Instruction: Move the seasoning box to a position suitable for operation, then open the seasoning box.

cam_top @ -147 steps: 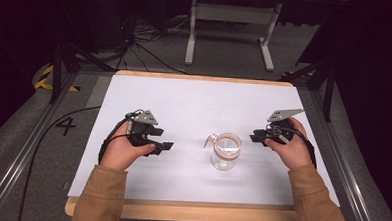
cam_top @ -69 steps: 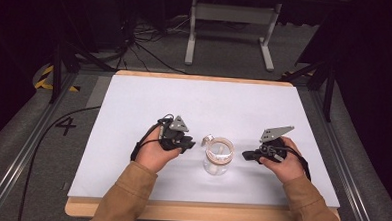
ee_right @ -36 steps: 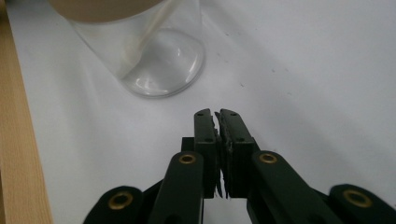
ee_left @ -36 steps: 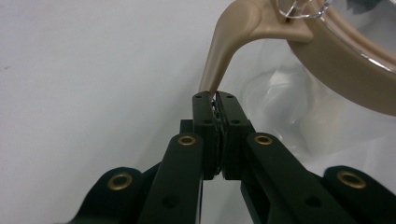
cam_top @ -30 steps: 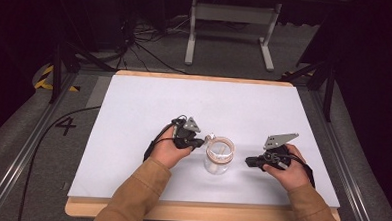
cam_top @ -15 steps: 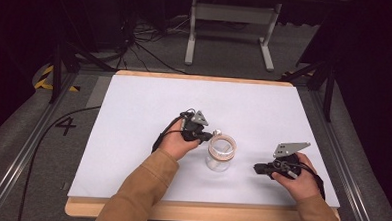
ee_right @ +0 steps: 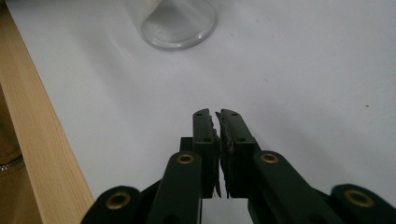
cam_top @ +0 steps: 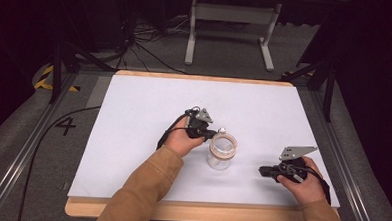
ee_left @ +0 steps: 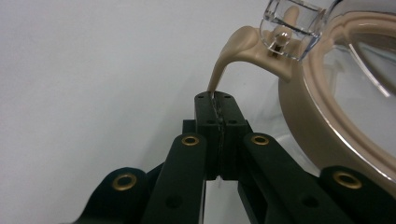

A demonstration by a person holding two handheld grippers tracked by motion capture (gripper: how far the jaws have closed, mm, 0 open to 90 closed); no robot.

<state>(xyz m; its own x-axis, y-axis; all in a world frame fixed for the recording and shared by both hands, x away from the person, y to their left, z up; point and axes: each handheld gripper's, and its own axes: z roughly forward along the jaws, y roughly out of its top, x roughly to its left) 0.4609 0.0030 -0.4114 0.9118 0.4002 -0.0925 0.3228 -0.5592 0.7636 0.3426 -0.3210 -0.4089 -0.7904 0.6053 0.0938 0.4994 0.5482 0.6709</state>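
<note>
1. Beige silicone is what the left gripper [ee_left: 215,109] pinches; its two black jaws are pressed together on the thin pull tab [ee_left: 229,56] that curls off the lid's seal ring [ee_left: 299,116]; in the high view this gripper [cam_top: 209,134] sits at 9 o'clock of the jar, touching its rim.
2. The right gripper [ee_right: 216,122] has its jaws drawn together with nothing between them, only a hairline gap at the pads; it hovers over bare white surface; in the high view it [cam_top: 264,170] lies well apart from the jar, at about 4 o'clock of it, its jaws pointing toward 9 o'clock.
3. The clear glass jar [cam_top: 220,151] stands upright just below the middle of the table; its round clear lid [ee_left: 359,60] with the beige ring rests on top; a clear knob-like piece [ee_left: 296,21] sits above the tab's root; the jar's base [ee_right: 179,21] appears at 11 o'clock in the right gripper view.
4. The white table cover [cam_top: 149,103] lies on a wooden board whose edge [ee_right: 37,154] runs along the near side; tan sleeves [cam_top: 137,195] cover both forearms; dark floor with cables [cam_top: 151,53] and a grey stand [cam_top: 233,14] lie at 12 o'clock beyond the table.
</note>
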